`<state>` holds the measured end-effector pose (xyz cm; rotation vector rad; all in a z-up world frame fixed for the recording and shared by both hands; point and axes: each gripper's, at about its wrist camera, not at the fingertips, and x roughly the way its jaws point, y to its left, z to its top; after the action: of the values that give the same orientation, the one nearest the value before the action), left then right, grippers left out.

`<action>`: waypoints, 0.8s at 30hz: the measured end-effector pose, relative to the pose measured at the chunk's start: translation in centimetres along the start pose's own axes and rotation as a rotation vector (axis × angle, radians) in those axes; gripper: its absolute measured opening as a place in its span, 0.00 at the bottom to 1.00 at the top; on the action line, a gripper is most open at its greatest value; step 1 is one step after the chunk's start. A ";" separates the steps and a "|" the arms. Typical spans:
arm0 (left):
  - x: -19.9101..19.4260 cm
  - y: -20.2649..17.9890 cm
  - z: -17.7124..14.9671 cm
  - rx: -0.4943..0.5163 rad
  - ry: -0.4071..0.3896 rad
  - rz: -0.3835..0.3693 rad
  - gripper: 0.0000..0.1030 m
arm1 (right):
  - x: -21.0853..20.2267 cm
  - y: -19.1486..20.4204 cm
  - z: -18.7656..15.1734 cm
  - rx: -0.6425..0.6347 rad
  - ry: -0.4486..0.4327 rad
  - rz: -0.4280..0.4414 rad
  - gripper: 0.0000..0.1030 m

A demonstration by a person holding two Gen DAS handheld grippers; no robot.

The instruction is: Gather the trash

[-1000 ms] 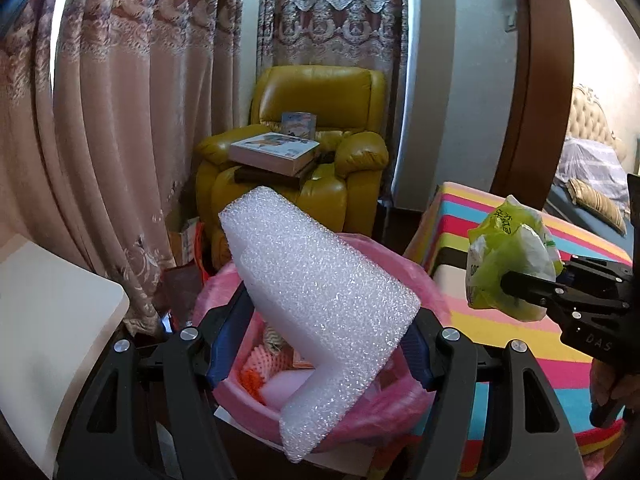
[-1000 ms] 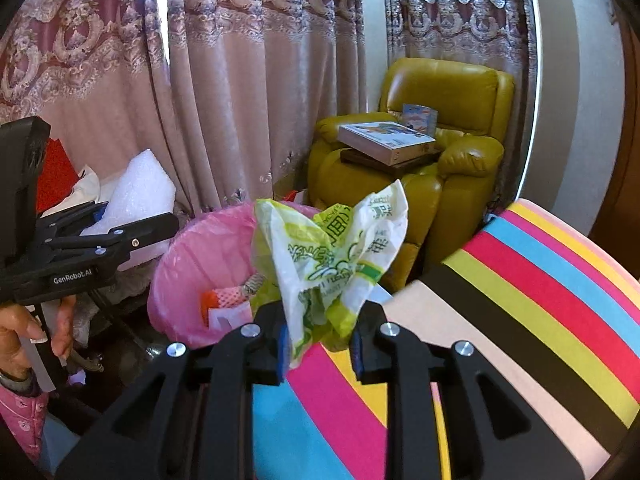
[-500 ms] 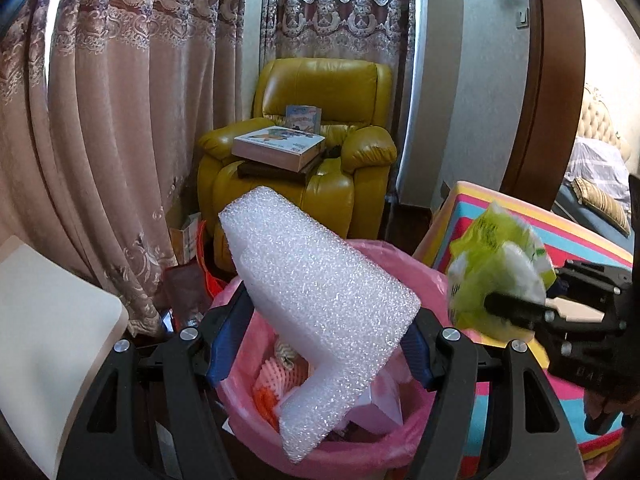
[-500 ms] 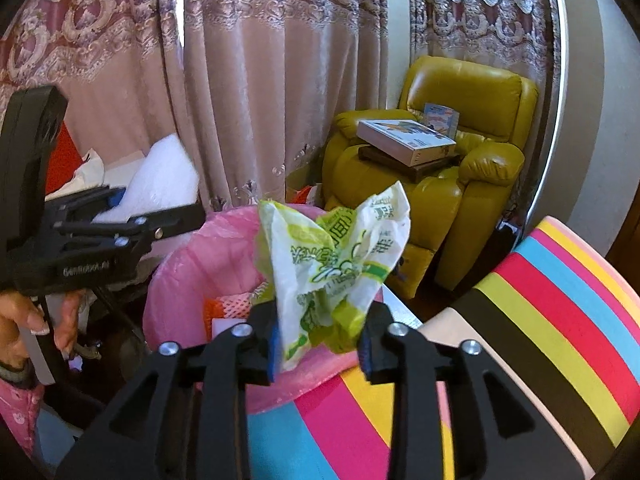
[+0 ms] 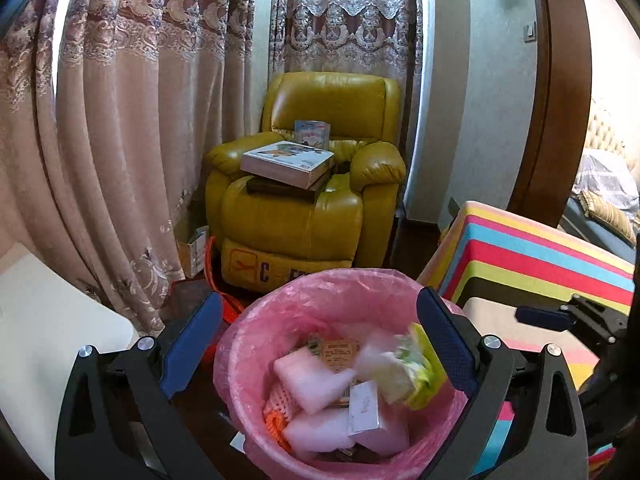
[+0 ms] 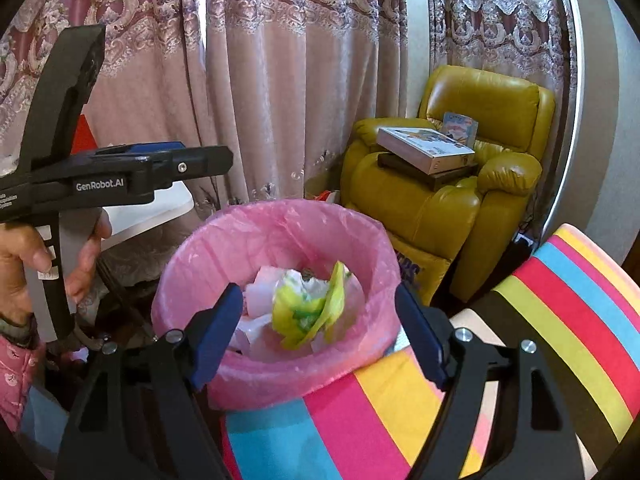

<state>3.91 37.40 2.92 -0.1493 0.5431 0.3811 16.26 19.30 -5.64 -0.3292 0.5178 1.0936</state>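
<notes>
A bin lined with a pink bag stands below both grippers. Inside it lie white foam pieces, a small box and the green and white plastic bag. My left gripper is open and empty above the bin; it also shows from the side in the right wrist view. My right gripper is open and empty over the bin's near rim; one finger shows in the left wrist view.
A yellow armchair with books on it stands behind the bin. Pink curtains hang at the back and left. A striped cloth surface lies to the right. A white surface is at left.
Both grippers opened. The white foam piece dropped from the left gripper and the green plastic bag dropped from the right gripper, both into the pink bin.
</notes>
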 end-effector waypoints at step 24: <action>-13.4 -1.8 -3.7 -0.027 -0.164 0.257 0.94 | -14.0 -0.6 -0.1 0.110 -0.228 -0.107 0.96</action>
<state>-7.72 30.67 6.93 -0.0729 0.3954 0.6454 11.73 8.42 1.98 -0.1317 0.3517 0.9800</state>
